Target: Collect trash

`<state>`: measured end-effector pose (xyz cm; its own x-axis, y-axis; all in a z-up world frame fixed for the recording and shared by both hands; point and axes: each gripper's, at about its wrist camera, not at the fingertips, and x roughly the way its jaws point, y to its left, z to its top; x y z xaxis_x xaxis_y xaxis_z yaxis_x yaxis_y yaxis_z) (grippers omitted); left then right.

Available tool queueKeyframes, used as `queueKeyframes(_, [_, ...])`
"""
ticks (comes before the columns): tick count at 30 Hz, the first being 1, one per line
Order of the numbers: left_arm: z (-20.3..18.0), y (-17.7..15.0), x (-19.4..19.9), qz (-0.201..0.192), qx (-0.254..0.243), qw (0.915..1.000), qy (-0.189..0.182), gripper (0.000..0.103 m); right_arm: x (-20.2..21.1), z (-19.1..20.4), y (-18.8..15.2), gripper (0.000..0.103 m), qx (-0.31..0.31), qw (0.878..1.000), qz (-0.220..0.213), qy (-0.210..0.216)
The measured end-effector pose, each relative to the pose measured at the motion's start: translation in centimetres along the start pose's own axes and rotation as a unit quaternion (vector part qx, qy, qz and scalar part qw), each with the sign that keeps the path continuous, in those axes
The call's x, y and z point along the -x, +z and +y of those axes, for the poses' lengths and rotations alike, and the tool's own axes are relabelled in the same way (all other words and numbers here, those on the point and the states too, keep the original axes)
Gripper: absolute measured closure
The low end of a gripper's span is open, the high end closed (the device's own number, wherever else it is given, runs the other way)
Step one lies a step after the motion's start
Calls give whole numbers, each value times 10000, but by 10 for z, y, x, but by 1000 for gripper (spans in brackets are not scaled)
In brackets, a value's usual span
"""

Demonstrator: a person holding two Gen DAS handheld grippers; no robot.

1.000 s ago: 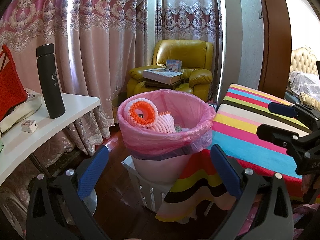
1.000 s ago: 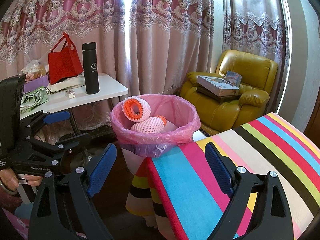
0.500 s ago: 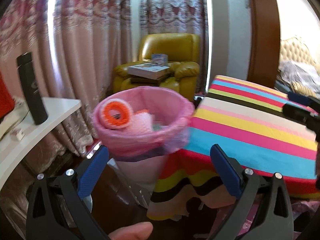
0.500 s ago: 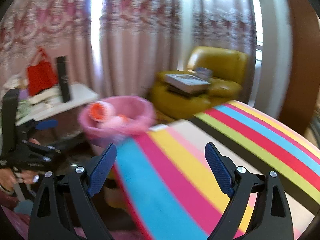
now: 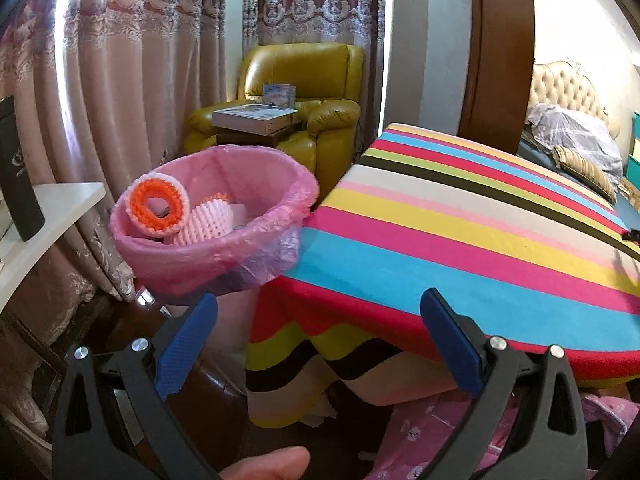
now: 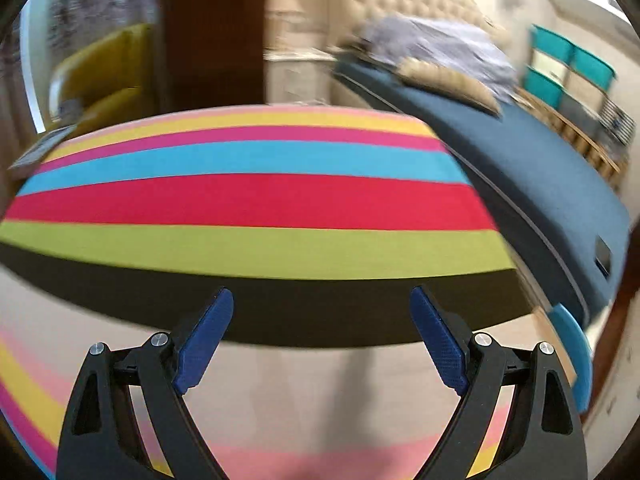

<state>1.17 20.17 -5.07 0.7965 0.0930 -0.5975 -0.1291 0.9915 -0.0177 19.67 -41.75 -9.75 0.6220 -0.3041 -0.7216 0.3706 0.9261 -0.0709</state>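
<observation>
Pink-lined trash bin [image 5: 212, 224], already holding foam fruit nets [image 5: 158, 208], stands just beside the striped table [image 5: 460, 240], while the left gripper [image 5: 320, 344] and right gripper [image 6: 320, 336], both wide apart and empty, seem between pickups, needing another scrap located first.

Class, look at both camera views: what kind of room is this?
Most likely a bedroom at home: a bed with a tufted headboard and pillows, a yellow armchair by lace curtains, and a lined waste bin.
</observation>
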Motion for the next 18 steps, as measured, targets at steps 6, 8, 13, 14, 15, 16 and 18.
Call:
queueKeyframes(6, [31,-4,0,15,388,9989,267,5,-20,-32,-11,17,-433,9978,423,260])
queueKeyframes(8, [46,-7,2,-25,541,9977,404,5,-17,-32,-14,18,-391,9981,427,219])
queueKeyframes(13, [81,-15,14,-212,805,9920,946,5,-10,-26,-17,17,-388,9981,436,215])
queueKeyframes(14, [87,-16,17,-250,827,9908,1042,5,-15,-26,-10,17,-392,9980,440,220])
queueKeyframes(15, [92,-18,20,-288,845,9896,1130,5,-18,-26,-6,17,-396,9980,445,223])
queueKeyframes(16, [98,-18,20,-318,873,9879,1238,5,-18,-26,-6,17,-391,9980,444,217])
queueKeyframes(18, [108,-18,20,-349,942,9856,1357,5,-19,-28,-6,17,-396,9980,444,220])
